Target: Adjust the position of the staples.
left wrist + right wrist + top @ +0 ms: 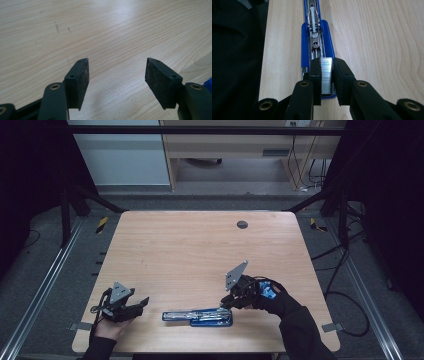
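Note:
A blue stapler (197, 316) lies opened flat near the table's front edge, its metal staple channel (314, 37) facing up. My right gripper (227, 301) hovers over the stapler's right end. In the right gripper view it (327, 75) is shut on a silver strip of staples (327, 75), held just above the blue base (329, 45). My left gripper (142, 302) rests low at the front left, pointing right toward the stapler. Its jaws stand wide apart (117, 75) with only bare wood between them. A blue corner of the stapler (208, 83) peeks in at the right edge.
The wooden table (200, 250) has a round grey cable hole (242, 224) at the back right. Dark metal frame rails (45, 280) run along both sides. A dark sleeve (300, 325) comes in from the bottom right.

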Motion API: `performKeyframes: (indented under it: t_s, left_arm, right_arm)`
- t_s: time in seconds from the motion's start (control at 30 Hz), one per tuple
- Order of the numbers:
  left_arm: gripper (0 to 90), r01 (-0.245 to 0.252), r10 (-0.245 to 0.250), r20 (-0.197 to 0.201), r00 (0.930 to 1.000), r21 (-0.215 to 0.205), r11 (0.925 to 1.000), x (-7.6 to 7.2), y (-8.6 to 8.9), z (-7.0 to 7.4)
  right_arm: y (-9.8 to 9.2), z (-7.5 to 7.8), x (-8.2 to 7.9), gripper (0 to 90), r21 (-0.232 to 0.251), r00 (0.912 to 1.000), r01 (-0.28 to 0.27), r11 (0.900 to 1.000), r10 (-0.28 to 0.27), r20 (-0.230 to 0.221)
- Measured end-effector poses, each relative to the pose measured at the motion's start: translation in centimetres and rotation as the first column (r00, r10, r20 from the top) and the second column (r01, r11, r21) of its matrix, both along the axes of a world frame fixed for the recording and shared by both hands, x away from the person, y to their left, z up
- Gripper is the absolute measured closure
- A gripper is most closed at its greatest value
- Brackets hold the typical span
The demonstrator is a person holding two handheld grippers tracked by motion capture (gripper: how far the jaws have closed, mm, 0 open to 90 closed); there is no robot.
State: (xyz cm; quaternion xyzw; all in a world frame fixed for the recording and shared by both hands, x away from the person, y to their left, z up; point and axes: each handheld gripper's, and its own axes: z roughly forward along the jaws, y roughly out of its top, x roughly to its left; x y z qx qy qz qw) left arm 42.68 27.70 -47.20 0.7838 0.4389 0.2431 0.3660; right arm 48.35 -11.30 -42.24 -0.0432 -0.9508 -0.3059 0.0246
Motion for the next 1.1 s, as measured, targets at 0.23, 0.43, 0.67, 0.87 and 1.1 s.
performKeyframes:
  t_s: [0.23,0.43,0.67,0.87,1.1]
  left_arm:
    - [35.8,0.002,-0.002,-0.001,1.0,0.001,1.0,0.0,0.0,0.0]
    - [35.8,0.004,-0.004,-0.002,1.0,0.001,1.0,0.0,0.0,0.0]
    - [35.7,0.004,-0.004,-0.004,1.0,0.004,1.0,0.0,-0.1,-0.1]
    - [35.7,0.005,-0.005,-0.005,1.0,0.004,1.0,0.0,-0.1,-0.1]
    - [35.7,0.007,-0.007,-0.004,1.0,0.007,0.9999,0.0,-0.1,-0.1]
  right_arm:
    - [0.5,-0.4,-0.1,78.0,-0.016,0.9995,-0.031,0.999,0.031,0.001]
    - [0.7,-0.8,-0.3,77.9,-0.026,0.9992,-0.04,0.999,0.04,-0.005]
    - [0.9,-1.2,-0.4,77.9,-0.042,0.9989,-0.047,0.998,0.047,-0.007]
    - [1.1,-1.4,-0.5,77.9,-0.047,0.9985,-0.055,0.997,0.055,-0.003]
    - [1.2,-1.5,-0.5,77.9,-0.059,0.9983,-0.058,0.997,0.058,-0.003]
